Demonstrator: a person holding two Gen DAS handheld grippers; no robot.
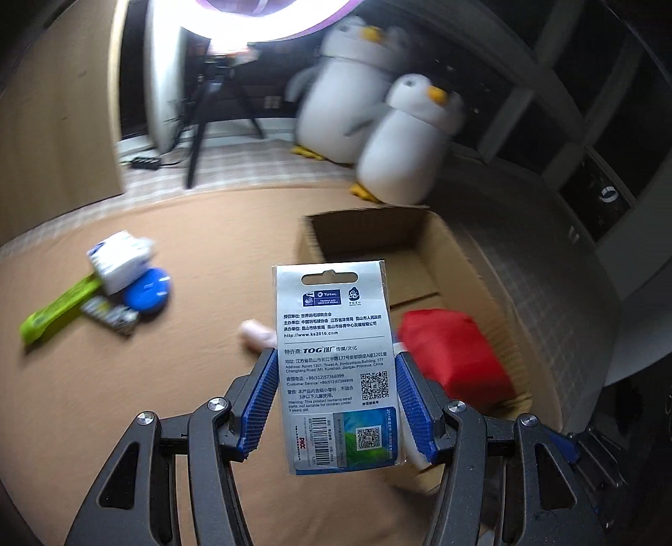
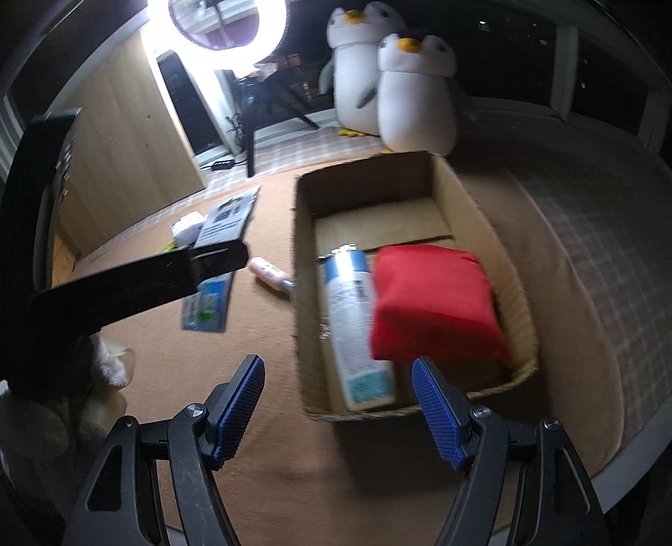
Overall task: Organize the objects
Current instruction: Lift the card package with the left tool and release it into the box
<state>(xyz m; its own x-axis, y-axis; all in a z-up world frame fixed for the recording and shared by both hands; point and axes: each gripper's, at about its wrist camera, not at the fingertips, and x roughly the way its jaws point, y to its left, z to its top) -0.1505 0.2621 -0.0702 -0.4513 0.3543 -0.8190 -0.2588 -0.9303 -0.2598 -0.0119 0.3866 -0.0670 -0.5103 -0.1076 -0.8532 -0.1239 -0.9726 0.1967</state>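
left gripper [image 1: 336, 403]: carded packet [image 1: 336, 361] clamped, held above tan blanket [image 1: 126, 378] | right gripper [image 2: 338, 403]: jaws apart, nothing gripped, near edge of cardboard box [image 2: 474, 197]

A silver-and-blue printed packet [image 1: 336, 361], a red pouch [image 2: 437, 302], a brown cardboard box [image 2: 474, 206], blue ribbed pads [image 2: 239, 411]; the bedcover [image 1: 126, 378] looks tan, perhaps orange-brown.

You've got two plush penguins [image 2: 413, 92] parked behind the cardboard box [image 2: 483, 218], with a ring light [image 2: 229, 25] and tripod [image 1: 201, 126] to their left.
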